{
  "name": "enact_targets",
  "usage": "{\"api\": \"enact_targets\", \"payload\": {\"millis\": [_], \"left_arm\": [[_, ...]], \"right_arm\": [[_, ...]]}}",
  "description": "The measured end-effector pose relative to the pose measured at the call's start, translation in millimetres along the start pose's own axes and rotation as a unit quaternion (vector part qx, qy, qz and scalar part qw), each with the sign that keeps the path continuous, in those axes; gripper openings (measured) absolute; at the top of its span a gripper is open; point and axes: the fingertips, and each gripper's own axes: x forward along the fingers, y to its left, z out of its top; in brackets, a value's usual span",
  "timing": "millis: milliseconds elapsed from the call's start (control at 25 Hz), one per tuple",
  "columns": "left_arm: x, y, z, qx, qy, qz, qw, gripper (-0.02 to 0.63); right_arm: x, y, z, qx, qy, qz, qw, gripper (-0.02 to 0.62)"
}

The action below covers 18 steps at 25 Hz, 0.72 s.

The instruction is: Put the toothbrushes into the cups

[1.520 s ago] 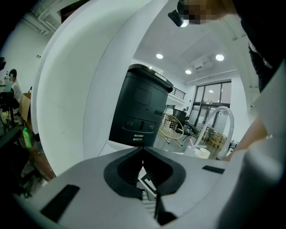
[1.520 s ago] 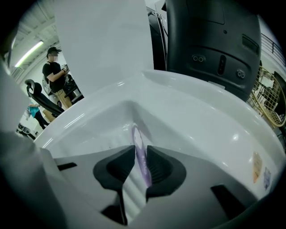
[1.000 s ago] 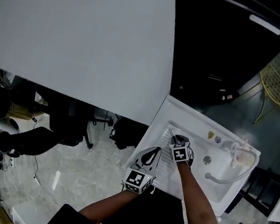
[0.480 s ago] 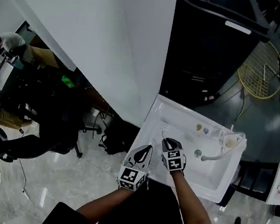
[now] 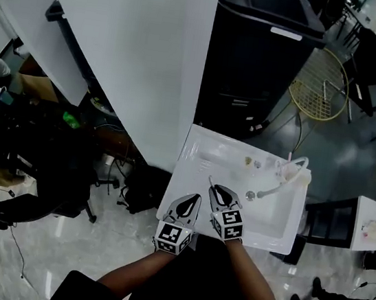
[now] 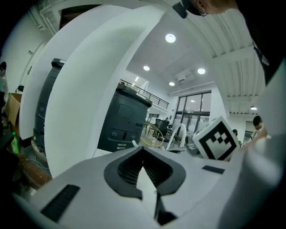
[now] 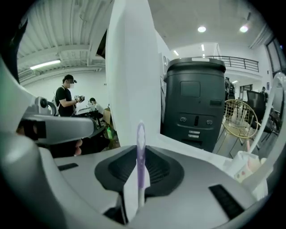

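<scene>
Steadiness is what this step wants, by my judgement: the brush is gripped and the cup is not yet reached, so the carry across the sink (image 5: 193, 160) is the work in hand. I would hold my left hand-held gripper (image 6: 143, 156) low and out of the path. The right one should move forward and to its own right, skirting the tap (image 5: 274, 188) that arcs in between. The brush should be over the cup's mouth before I ease the grip (letting go early would drop it into the sink).

My left hand-held gripper has its jaws together with nothing between them. It hangs over the near rim of the sink, with the right one's marker cube close on its right.

My right hand-held gripper (image 7: 139, 154) is clamped on the purple toothbrush (image 7: 141, 134), which stands upright between the pads with its upper end sticking out past the jaw tips. It touches nothing else that I can see.

The cup (image 7: 247, 164), pale with a faint pinkish print, stands ahead and to the right of that gripper, well apart from it and beside the tap. Whether anything is inside it I cannot tell.
</scene>
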Motion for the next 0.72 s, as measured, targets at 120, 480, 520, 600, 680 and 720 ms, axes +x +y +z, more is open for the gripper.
{"api": "enact_targets", "payload": {"millis": [120,480,520,600,680,720], "left_arm": [[-0.1,-20.0,8.8,0.039,-0.012,-0.019,0.9990,0.013],[33.3,-110.8,24.4,0.068,-0.019,-0.098,0.9927,0.012],[40.2,-123.0,26.2,0.062,-0.020,-0.101,0.9927,0.012],[54.4,-150.6,29.5,0.054,-0.026,-0.110,0.9921,0.012],[68.5,-179.7,30.7,0.052,-0.029,-0.122,0.9907,0.013],[75.9,-194.0,31.3,0.053,-0.027,-0.129,0.9898,0.012]], "right_arm": [[-28.2,-5.0,19.4,0.010,-0.044,-0.007,0.999,0.072],[-133.0,-67.0,45.3,0.075,-0.161,-0.059,0.982,0.072],[-143.5,-77.1,44.0,0.080,-0.167,-0.062,0.981,0.072],[-164.4,-99.6,40.6,0.090,-0.179,-0.069,0.977,0.072],[-184.6,-122.8,37.2,0.095,-0.189,-0.079,0.974,0.072],[-193.9,-134.2,35.9,0.097,-0.193,-0.083,0.973,0.072]]}}
